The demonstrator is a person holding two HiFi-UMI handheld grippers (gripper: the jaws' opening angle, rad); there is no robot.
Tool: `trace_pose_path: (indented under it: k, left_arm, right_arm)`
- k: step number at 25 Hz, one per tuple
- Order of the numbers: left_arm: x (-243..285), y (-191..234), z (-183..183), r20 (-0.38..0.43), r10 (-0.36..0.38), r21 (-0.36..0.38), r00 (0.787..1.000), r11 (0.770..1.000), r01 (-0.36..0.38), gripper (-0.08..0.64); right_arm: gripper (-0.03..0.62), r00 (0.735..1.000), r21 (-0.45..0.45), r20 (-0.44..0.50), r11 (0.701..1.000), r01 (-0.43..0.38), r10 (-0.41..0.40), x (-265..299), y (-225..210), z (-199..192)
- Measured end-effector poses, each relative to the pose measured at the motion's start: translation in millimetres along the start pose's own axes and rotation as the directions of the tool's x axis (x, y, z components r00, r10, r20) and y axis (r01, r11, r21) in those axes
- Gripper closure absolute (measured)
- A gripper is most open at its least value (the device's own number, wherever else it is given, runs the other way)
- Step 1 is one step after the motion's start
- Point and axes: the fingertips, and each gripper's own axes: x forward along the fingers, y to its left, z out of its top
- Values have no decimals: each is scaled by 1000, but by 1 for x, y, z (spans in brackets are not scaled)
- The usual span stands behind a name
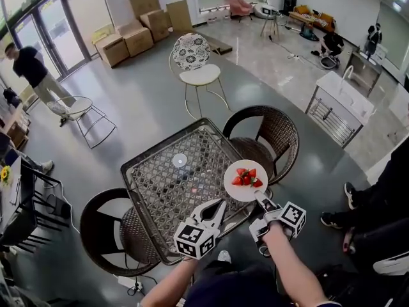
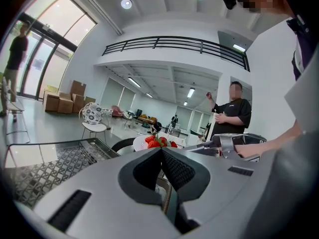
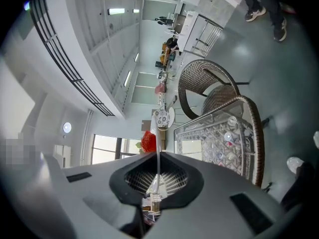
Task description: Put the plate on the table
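A white plate [image 1: 245, 193] carrying red strawberries [image 1: 246, 176] hangs over the right edge of the glass-topped lattice table [image 1: 160, 178]. My right gripper [image 1: 261, 201] is shut on the plate's near rim. In the right gripper view the plate [image 3: 158, 136] runs edge-on as a thin white line between the closed pads [image 3: 158, 158], with the strawberries [image 3: 148, 141] to its left. My left gripper [image 1: 217, 208] hovers over the table's front edge, just left of the plate, shut and holding nothing [image 2: 161, 149]. From the left gripper view the plate [image 2: 141, 143] and its strawberries [image 2: 158, 141] sit just beyond the jaw tips.
Two small round objects [image 1: 179, 160] lie on the tabletop. One wicker chair [image 1: 271, 133] stands behind the plate, another [image 1: 105, 226] at the table's left. A white chair [image 1: 195, 62] stands farther back. A person [image 1: 29, 66] stands far left; another person's legs [image 1: 377, 197] are at right.
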Motion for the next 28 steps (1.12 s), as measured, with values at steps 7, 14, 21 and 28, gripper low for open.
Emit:
trace_pose_path:
  k: [7, 14, 21, 28]
  left_arm:
    - [6, 25, 5, 0, 55, -35, 998, 998, -55, 554]
    - [22, 56, 3, -12, 147, -53, 989, 988, -148, 554]
    - [39, 82, -5, -17, 228, -73, 974, 971, -228, 554]
    - [54, 85, -10, -30, 265, -79, 964, 961, -266, 554]
  right_arm:
    - [575, 998, 10, -53, 1000, 19, -18, 32, -1, 1]
    - [575, 988, -28, -142, 998, 56, -59, 79, -15, 9]
    - [575, 969, -54, -220, 993, 101, -111, 118, -41, 16]
    - [575, 953, -76, -271, 990, 117, -134, 142, -65, 24]
